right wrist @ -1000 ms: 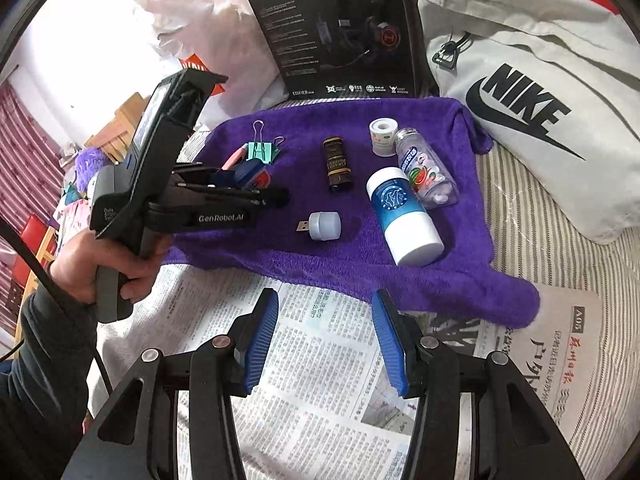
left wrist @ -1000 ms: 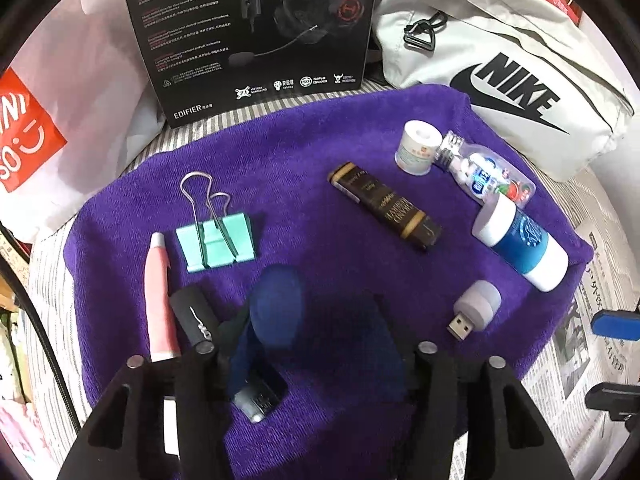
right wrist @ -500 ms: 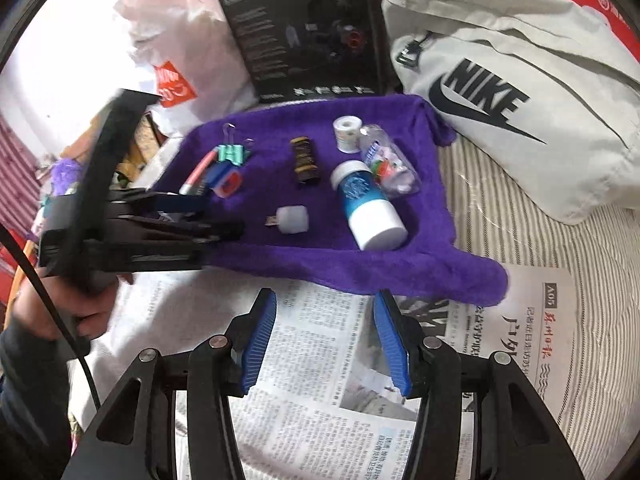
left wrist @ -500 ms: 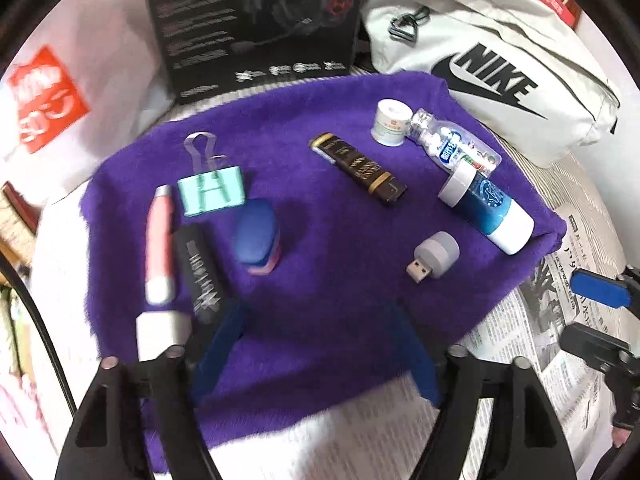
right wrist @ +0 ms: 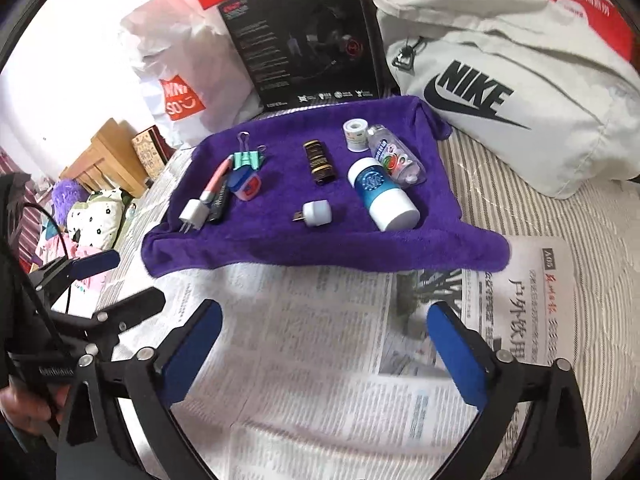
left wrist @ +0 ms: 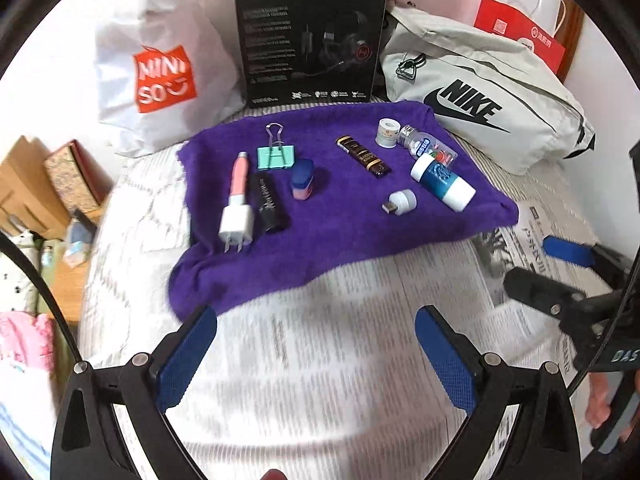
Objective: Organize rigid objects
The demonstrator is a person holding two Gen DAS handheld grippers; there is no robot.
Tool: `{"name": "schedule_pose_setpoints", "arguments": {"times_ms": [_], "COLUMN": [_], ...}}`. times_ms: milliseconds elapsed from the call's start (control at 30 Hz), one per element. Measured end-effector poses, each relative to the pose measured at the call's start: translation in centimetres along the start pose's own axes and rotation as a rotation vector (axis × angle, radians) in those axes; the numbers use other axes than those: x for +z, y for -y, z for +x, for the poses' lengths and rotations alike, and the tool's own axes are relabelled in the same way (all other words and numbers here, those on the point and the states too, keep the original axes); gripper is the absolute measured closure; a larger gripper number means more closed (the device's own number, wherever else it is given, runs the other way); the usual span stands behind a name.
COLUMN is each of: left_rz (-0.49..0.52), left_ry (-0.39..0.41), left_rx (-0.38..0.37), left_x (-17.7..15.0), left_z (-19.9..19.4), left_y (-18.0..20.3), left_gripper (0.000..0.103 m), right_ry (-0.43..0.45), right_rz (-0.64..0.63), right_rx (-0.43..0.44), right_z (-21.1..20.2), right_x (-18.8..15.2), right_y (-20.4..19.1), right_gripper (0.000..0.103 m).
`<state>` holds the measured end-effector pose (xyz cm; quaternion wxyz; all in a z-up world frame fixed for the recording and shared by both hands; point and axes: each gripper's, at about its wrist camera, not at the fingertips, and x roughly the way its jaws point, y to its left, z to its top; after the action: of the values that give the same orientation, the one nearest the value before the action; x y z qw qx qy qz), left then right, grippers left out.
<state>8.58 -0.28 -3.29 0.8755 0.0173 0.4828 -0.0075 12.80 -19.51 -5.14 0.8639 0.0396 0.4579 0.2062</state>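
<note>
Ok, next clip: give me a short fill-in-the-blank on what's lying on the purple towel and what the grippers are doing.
1. All the small items lie on a towel whose colour is ____.
2. The mint binder clip lies nearest the ____ pen.
3. Both the left gripper and the right gripper hover over newspaper with jaws ____.
4. The USB light lies apart from the blue-and-white ____.

Missing words: purple; pink; open; bottle
</note>
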Motion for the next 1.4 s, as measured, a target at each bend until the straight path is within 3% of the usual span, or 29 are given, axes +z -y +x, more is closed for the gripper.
{"name": "schedule_pose_setpoints", "arguments": {"times_ms": [233, 433, 1000, 1400], "left_rz": [-0.077, -0.073, -0.077, -0.052], "left_ry": [0.028, 0.056, 0.113, 0.104], "left_rx": [-0.002, 0.002, -0.002, 0.000], "left_x": [-2.0, -3.2, -4.8, -5.0], "left_z": [-3.5, -5.6, -9.4, -9.7], "left_y": [-0.3, 0.2, 0.2, 1.0], "left_gripper": [0.003, 0.003, 0.003, 0.003], "right_ry": [0.032, 0.037, 0.037, 0.057], "right_rz": [-0.023, -0.035, -0.049, -0.041], "right_rx": [-0.022, -0.064, -0.141, -0.156], "right_z": [-4.1, -6.2, -8.9, -10.5], "right_x": [-1.7, -3.5, -5.3, -5.4], "right_y": [-1.7, -2.4, -3.0, -2.6], "right_gripper": [0.000, 0.000, 0.000, 0.000]}}
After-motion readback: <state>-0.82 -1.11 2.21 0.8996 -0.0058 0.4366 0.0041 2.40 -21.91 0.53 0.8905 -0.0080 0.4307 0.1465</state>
